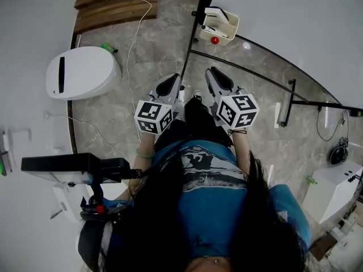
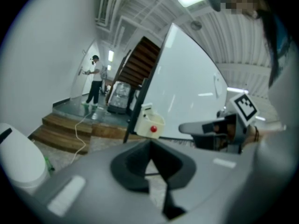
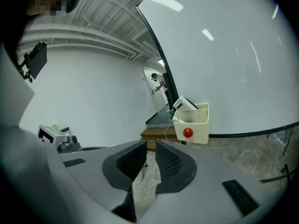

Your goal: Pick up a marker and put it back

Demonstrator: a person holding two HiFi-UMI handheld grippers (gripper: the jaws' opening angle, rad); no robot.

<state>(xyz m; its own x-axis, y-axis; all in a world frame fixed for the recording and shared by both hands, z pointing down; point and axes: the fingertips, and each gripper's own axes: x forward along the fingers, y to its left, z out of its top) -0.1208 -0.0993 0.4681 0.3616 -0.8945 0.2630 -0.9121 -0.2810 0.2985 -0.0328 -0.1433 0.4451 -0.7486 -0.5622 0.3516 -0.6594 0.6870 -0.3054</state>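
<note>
Both tongs are smooth grey plastic with black, ribbed rubber pads. The left gripper (image 1: 169, 81) (image 2: 148, 146) has its pads drawn together at the tips, with nothing between them. The right gripper (image 1: 219, 76) (image 3: 150, 149) is pinched narrow too, with only a sliver of floor showing between its pads. Each carries a white cube printed with black square markers, and the two are held side by side, near each other, over the person's feet.

The holder (image 1: 228, 32) (image 2: 158, 122) (image 3: 200, 125) is a cream plastic tub with rounded corners and a round red knob (image 1: 214, 40) (image 2: 153, 129) (image 3: 188, 133) on its front. It hangs at the lower corner of the whiteboard (image 1: 295, 27) (image 2: 187, 92) (image 3: 224, 55), right by the black post that edges the board. The board is glossy white and throws back the ceiling lights. A white boxy piece (image 3: 187, 104) with a dark stripe sticks out of the holder's top. The slim pieces (image 1: 218, 18) lying inside are too small to say which is a marker.

Between the tongs and the holder lies grey, veined stone floor (image 1: 153, 55). A thin white cable (image 1: 136, 33) trails across it towards brown wooden steps (image 1: 113, 4) (image 2: 60, 129). A smooth, rounded white casing (image 1: 82, 72) (image 2: 16, 157) stands to the left, well apart from the holder. A person (image 2: 93, 80) stands beyond the steps, far off.
</note>
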